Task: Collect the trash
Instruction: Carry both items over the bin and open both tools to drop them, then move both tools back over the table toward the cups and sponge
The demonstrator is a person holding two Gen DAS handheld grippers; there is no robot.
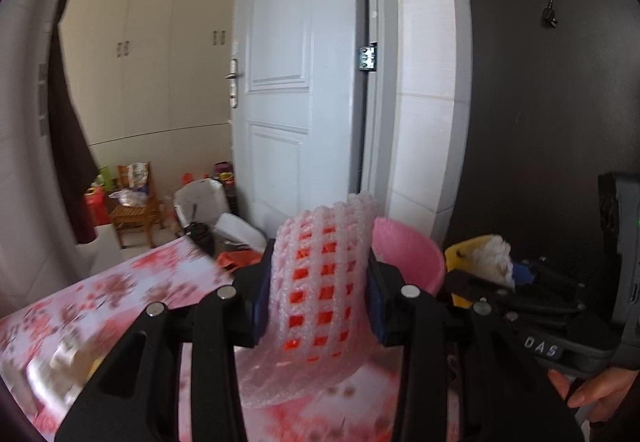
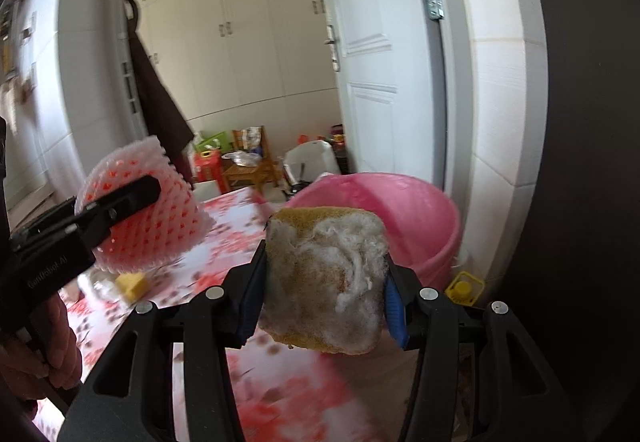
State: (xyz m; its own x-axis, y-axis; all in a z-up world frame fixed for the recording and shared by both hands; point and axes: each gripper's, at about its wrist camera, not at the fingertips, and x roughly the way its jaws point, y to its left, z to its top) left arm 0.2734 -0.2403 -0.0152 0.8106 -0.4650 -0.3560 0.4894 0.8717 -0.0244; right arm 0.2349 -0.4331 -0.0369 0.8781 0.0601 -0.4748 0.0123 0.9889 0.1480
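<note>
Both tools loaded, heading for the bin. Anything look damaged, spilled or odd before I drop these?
Only the sponge in the right tool looks damaged: white fluff covers its torn face. The foam net in the left tool is squashed but whole. The pink bin stands upright; a yellow piece lies on the floral table.

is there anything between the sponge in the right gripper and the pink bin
Nothing visible. The right gripper holds the worn sponge above the floral table, and the pink bin sits open-mouthed just beyond it with a clear gap between.
</note>
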